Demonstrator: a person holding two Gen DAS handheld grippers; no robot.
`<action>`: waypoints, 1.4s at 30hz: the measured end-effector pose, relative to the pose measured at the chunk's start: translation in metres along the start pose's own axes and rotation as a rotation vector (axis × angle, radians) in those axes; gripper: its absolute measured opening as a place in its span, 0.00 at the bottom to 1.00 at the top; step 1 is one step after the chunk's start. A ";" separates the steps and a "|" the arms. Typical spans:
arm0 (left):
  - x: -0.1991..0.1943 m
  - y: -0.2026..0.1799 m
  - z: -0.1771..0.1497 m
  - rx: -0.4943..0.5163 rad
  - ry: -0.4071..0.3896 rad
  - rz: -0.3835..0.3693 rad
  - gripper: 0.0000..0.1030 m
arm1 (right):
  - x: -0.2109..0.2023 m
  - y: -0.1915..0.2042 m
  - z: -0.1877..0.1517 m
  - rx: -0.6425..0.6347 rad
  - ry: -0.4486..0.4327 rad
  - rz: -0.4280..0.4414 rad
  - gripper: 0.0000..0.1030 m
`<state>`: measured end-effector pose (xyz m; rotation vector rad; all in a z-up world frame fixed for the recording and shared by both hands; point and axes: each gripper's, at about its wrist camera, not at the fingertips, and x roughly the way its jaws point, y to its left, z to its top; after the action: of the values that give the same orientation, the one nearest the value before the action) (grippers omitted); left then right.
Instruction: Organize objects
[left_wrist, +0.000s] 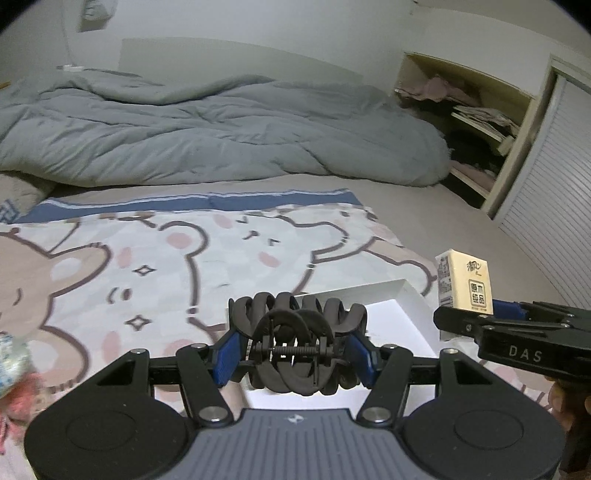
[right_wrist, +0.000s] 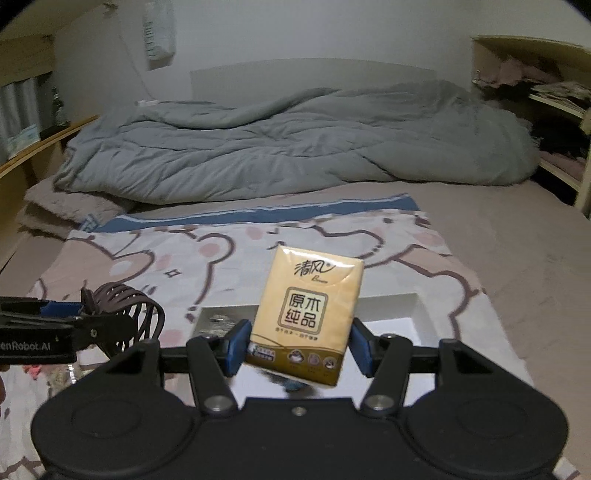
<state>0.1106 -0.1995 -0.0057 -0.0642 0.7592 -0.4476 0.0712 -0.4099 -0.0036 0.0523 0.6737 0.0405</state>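
So there are two held things here, one per gripper. The left gripper (left_wrist: 295, 354) has its blue pads clamped on one big black plastic claw hair clip (left_wrist: 299, 339), spring facing the camera. The right gripper (right_wrist: 295, 345) is pinching one tan pocket pack of tissues with brown printed characters (right_wrist: 306, 314), held upright and tilted a little.

Both hang just above one shallow white rectangular box (right_wrist: 399, 314) — it sits on a bear-print blanket with a blue stripe (left_wrist: 147, 258) along its far edge. The two grippers are side by side, close but not touching.

One rumpled grey quilt (left_wrist: 207, 129) fills the far part of the bed. Between it and the blanket there's a bare strip of mattress, and more open bed to the right. One open wooden shelf unit (left_wrist: 480, 122) stands at the far right edge.
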 end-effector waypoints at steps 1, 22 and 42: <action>0.004 -0.004 0.000 0.005 0.003 -0.008 0.60 | 0.000 -0.005 -0.001 0.006 0.001 -0.009 0.56; 0.119 -0.091 0.003 0.224 0.030 -0.300 0.60 | 0.033 -0.096 -0.024 0.082 0.077 -0.162 0.56; 0.214 -0.077 -0.002 0.252 0.185 -0.272 0.60 | 0.084 -0.108 -0.029 -0.001 0.160 -0.200 0.56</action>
<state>0.2169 -0.3580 -0.1304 0.1128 0.8739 -0.8137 0.1214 -0.5119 -0.0852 -0.0196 0.8358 -0.1491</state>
